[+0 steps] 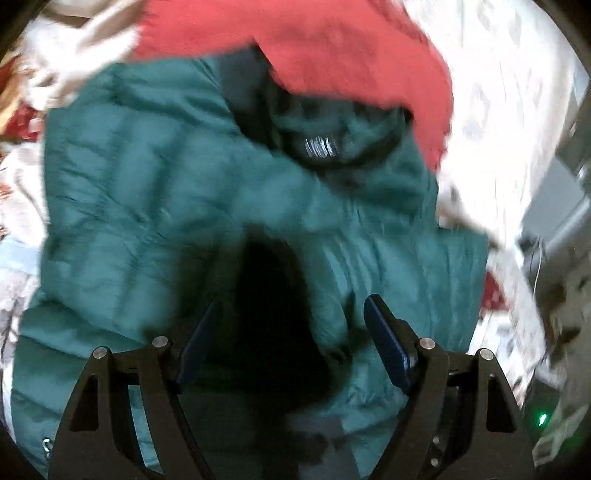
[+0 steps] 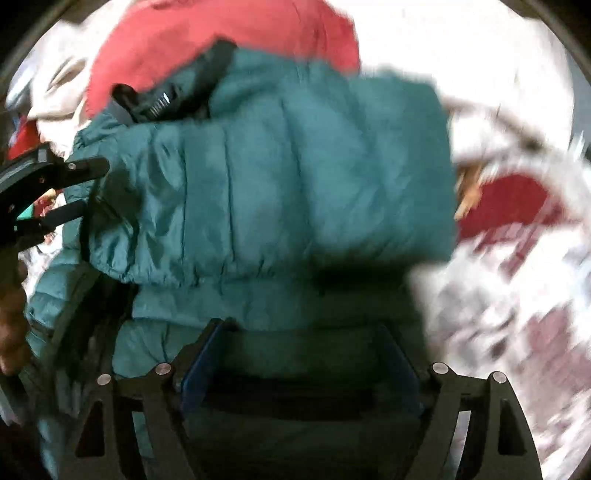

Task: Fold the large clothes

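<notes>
A teal quilted puffer jacket (image 1: 155, 192) lies on a patterned bed cover, its black-lined collar (image 1: 332, 147) at the far end; it also fills the right wrist view (image 2: 295, 177). My left gripper (image 1: 291, 325) is open, its blue pads (image 1: 388, 343) wide apart over a dark fold of the jacket. My right gripper (image 2: 299, 350) is open with jacket fabric lying between the jaws. The left gripper (image 2: 70, 188) also shows at the left edge of the right wrist view, beside the jacket's side. Both views are motion-blurred.
A red garment (image 1: 332, 48) lies just beyond the jacket's collar, also in the right wrist view (image 2: 221, 33). A white and red patterned bed cover (image 2: 517, 277) lies around the jacket. Furniture and cables (image 1: 554, 240) stand at the right of the bed.
</notes>
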`<action>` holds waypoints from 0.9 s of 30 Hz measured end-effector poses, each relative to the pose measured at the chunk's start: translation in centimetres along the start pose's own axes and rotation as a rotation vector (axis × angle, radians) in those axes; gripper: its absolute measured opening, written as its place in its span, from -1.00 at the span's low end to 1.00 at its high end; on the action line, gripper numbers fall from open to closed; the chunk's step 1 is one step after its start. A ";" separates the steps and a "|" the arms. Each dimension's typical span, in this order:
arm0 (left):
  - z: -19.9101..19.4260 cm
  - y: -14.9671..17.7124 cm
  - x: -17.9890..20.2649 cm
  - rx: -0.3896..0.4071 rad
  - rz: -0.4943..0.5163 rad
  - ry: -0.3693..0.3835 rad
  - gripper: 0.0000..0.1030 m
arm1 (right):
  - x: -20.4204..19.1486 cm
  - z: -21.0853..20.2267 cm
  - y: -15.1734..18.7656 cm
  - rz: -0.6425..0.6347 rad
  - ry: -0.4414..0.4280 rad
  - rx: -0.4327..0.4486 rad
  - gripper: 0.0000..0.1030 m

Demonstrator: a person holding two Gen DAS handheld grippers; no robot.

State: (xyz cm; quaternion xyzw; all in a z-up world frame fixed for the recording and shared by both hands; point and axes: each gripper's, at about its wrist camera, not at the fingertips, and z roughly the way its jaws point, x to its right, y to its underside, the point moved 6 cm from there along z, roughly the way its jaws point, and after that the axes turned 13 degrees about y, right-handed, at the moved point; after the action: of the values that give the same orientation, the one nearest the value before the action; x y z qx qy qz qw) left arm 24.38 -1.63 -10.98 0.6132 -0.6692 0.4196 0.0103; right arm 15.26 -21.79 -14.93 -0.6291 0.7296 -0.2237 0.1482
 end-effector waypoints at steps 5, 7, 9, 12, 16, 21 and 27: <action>2.3 0.9 -1.9 -0.093 -0.071 -0.055 0.54 | -0.8 0.9 0.1 -0.010 0.035 -0.012 0.82; 2.3 0.9 -1.8 -0.092 -0.076 -0.045 0.53 | -0.7 0.8 0.2 -0.010 0.036 -0.010 0.82; 2.0 0.8 -1.5 -0.089 -0.079 -0.005 -0.14 | -0.5 0.8 0.3 -0.005 0.031 -0.013 0.82; 1.4 0.5 -0.9 -0.077 -0.074 0.044 -0.74 | -0.6 0.9 0.4 -0.009 0.037 -0.010 0.84; -0.2 -0.1 0.1 -0.019 -0.049 0.068 -0.77 | -0.5 1.0 0.5 -0.007 0.037 -0.008 0.85; -3.1 -1.9 -0.4 0.106 -0.021 0.046 -0.77 | -1.0 1.4 0.3 -0.008 0.039 -0.002 0.86; -4.9 -3.5 -4.2 0.179 -0.023 -0.126 -0.79 | -0.6 1.1 0.5 -0.003 0.039 0.006 0.86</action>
State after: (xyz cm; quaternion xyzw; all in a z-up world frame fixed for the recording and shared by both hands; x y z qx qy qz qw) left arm 25.86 4.90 -8.14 0.6445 -0.6212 0.4382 -0.0816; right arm 15.47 -21.29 -16.22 -0.6253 0.7306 -0.2385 0.1356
